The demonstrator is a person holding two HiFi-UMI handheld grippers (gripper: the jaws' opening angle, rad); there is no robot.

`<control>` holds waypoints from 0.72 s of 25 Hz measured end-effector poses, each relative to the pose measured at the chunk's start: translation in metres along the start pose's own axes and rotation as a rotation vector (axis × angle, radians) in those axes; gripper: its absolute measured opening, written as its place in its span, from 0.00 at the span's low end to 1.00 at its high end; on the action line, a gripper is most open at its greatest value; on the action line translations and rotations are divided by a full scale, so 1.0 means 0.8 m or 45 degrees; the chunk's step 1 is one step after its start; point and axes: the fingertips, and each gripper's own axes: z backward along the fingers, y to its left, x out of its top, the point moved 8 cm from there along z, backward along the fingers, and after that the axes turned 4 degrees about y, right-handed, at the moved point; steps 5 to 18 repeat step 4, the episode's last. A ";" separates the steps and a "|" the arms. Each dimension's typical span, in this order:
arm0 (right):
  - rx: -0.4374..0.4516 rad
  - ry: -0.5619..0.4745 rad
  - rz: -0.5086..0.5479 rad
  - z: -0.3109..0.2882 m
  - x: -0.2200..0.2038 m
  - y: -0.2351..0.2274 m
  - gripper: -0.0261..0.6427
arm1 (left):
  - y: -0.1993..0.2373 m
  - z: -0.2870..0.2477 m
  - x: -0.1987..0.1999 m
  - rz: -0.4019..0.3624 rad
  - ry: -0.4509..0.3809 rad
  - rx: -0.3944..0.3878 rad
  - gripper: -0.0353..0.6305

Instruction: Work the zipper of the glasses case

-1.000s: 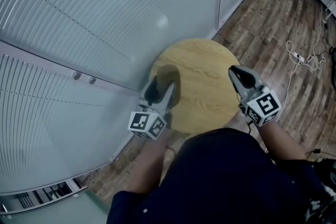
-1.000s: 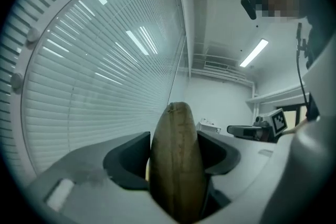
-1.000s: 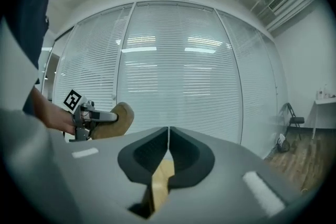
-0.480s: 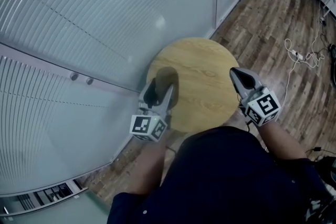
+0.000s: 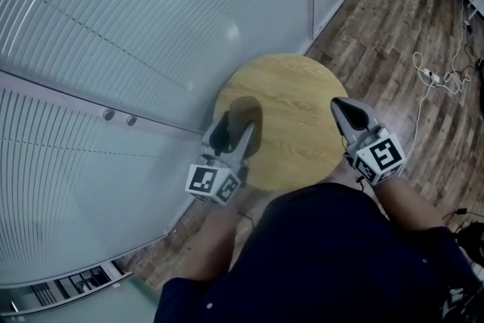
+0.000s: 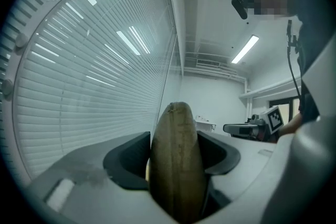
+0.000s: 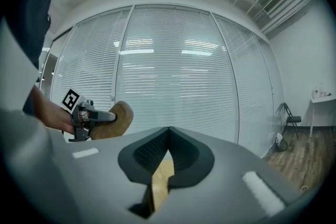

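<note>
A brown glasses case [image 5: 246,117] stands on its edge over the left part of the round wooden table [image 5: 291,87]. My left gripper [image 5: 231,129] is shut on it, with one jaw on each side. In the left gripper view the case [image 6: 177,165] fills the gap between the dark pads, its seam facing the camera. My right gripper [image 5: 342,107] hovers at the table's right edge, shut and empty. In the right gripper view its tips [image 7: 169,131] meet above the tabletop, and the case [image 7: 116,119] sits off to the left in the left gripper [image 7: 100,117].
A curved glass wall with blinds [image 5: 136,49] runs close behind the table on the left. Wood floor [image 5: 393,34] lies to the right, with white cables [image 5: 435,79] on it. The person's dark-clothed torso [image 5: 318,253] is at the near side.
The right gripper's jaws have closed a small gap and now meet. The left gripper with the case has shifted only slightly.
</note>
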 end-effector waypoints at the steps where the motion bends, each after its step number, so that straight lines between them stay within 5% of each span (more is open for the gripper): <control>1: -0.007 -0.002 -0.002 0.001 0.000 -0.002 0.05 | -0.001 -0.004 -0.001 0.005 0.002 -0.009 0.47; 18: -0.035 -0.010 -0.013 0.004 -0.002 -0.007 0.05 | -0.003 -0.015 -0.003 0.036 0.014 -0.024 0.47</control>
